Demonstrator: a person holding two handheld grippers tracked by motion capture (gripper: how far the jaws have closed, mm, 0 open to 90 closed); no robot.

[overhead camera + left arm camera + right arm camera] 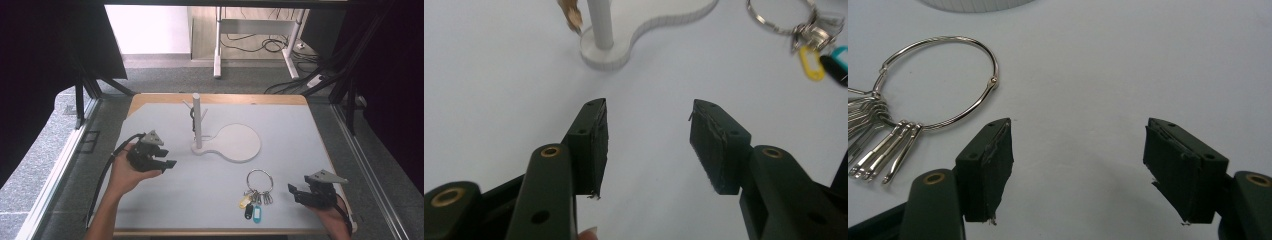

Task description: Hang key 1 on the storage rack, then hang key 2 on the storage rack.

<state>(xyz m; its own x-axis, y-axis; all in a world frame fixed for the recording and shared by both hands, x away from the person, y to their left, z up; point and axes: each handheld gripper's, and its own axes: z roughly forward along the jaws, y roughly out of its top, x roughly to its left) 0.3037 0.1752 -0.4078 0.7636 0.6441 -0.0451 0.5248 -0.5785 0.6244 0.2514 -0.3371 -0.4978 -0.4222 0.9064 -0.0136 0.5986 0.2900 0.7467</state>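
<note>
Brown tag (570,14) beside stand post (600,22)

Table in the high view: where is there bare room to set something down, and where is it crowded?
Bare patches: the table right of the stand, and the near strip between the left gripper and the key ring. Crowded: the middle back around the stand, and the near right, where the key ring lies beside the right gripper.

text: none legible | key tags (252,210): blank (too small)
</note>
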